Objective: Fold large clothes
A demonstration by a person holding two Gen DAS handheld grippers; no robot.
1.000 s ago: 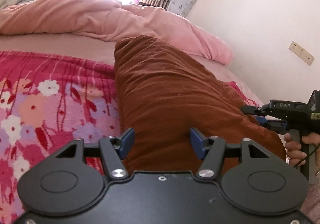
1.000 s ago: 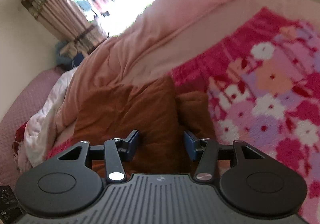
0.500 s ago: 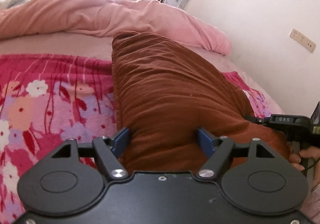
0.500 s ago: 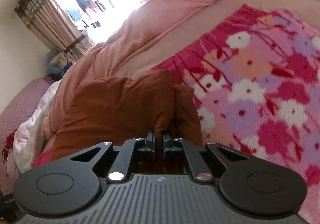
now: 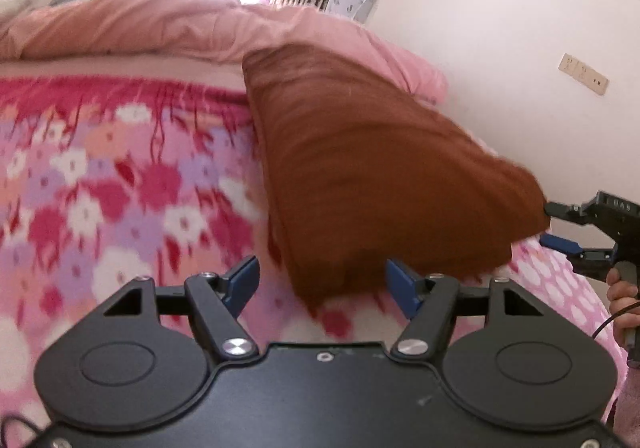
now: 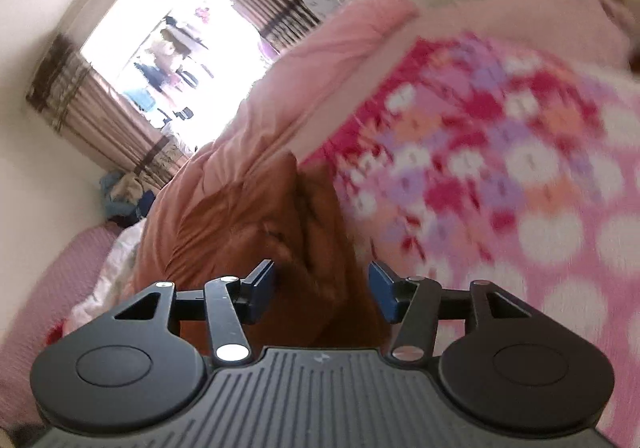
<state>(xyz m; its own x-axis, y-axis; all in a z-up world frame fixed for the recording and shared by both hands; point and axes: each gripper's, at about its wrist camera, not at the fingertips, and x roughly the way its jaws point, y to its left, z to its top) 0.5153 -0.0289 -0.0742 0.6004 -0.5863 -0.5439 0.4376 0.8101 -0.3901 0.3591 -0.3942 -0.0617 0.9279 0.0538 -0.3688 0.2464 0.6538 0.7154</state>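
Left of the left gripper (image 5: 322, 283) spreads the floral blanket (image 5: 100, 184). Its jaws are closing, parted, pads off the cloth; the folded brown garment (image 5: 372, 168) begins just ahead between them. Right of that, the right gripper (image 6: 322, 290) is opening, released, the garment's (image 6: 248, 232) corner between its pads without touching.

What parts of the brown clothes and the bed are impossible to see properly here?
- Brown garment, left wrist view: its sleeves or legs are folded out of sight, so its kind is unclear.
- Its near edge, right wrist view: hidden behind the right gripper, jaws opening, not pressing it.
- Floral blanket, right wrist view: motion blur smears the pattern.
- Person's hand, left wrist view: cut off by the frame edge.
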